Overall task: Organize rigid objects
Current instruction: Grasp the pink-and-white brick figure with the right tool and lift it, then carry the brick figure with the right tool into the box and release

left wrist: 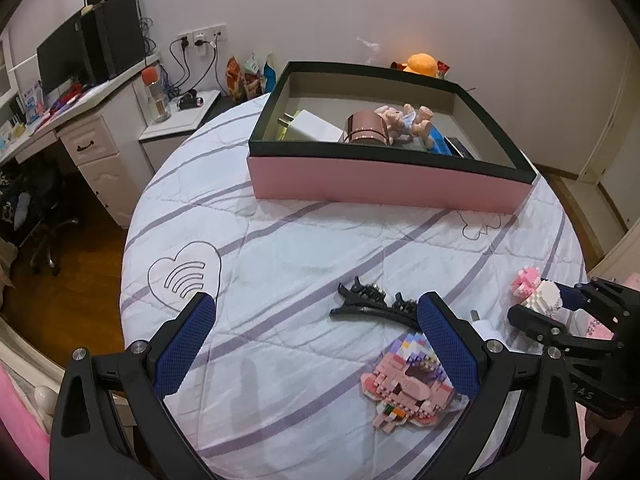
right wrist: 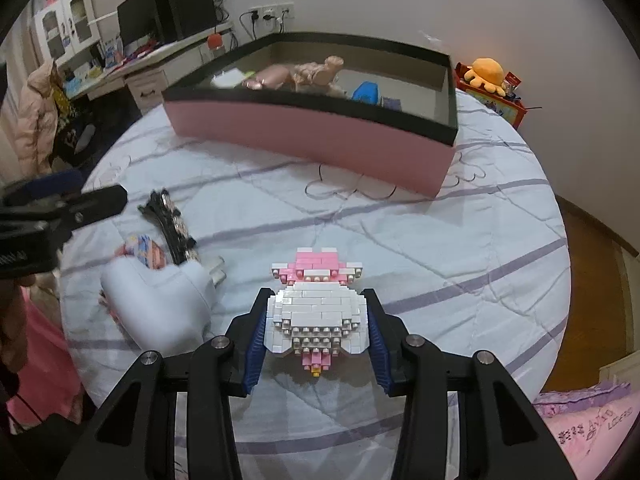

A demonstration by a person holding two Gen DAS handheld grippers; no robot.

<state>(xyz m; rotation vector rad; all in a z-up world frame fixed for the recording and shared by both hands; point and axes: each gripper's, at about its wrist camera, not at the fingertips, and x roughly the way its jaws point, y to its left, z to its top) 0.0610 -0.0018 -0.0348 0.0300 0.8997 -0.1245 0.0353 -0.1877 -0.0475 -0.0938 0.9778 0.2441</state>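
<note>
On the striped quilt (left wrist: 304, 240), one pink box (left wrist: 384, 182) with a black rim stands at the far side, open at the top. Inside it I count one white charger (left wrist: 310, 126), one rose-gold cylinder (left wrist: 366, 130), one jointed doll figure (left wrist: 406, 118) and at least one blue item (left wrist: 442, 142) (the rest of that corner is hidden by the rim).

On the near part of the quilt lie four loose things: one black hair clip (left wrist: 372, 308), one flat pink brick model (left wrist: 404, 388), one white plug adapter (right wrist: 160, 304), blurred in the right wrist view, and one white-and-pink brick figure (right wrist: 320, 312).

The right gripper (right wrist: 318, 322) has its two blue pads (right wrist: 256, 338) against the sides of the white-and-pink brick figure, clamped on it at the near right of the quilt; whether the figure is off the cloth I cannot tell. The left gripper (left wrist: 316, 328) hangs over the near middle, its two fingers wide apart with nothing between them, the right finger (left wrist: 448, 344) overlapping the flat pink brick model and the end of the hair clip in view.

Beyond the bed there is one desk (left wrist: 92, 136) at far left and one orange plush toy (right wrist: 486, 72) at far right.
</note>
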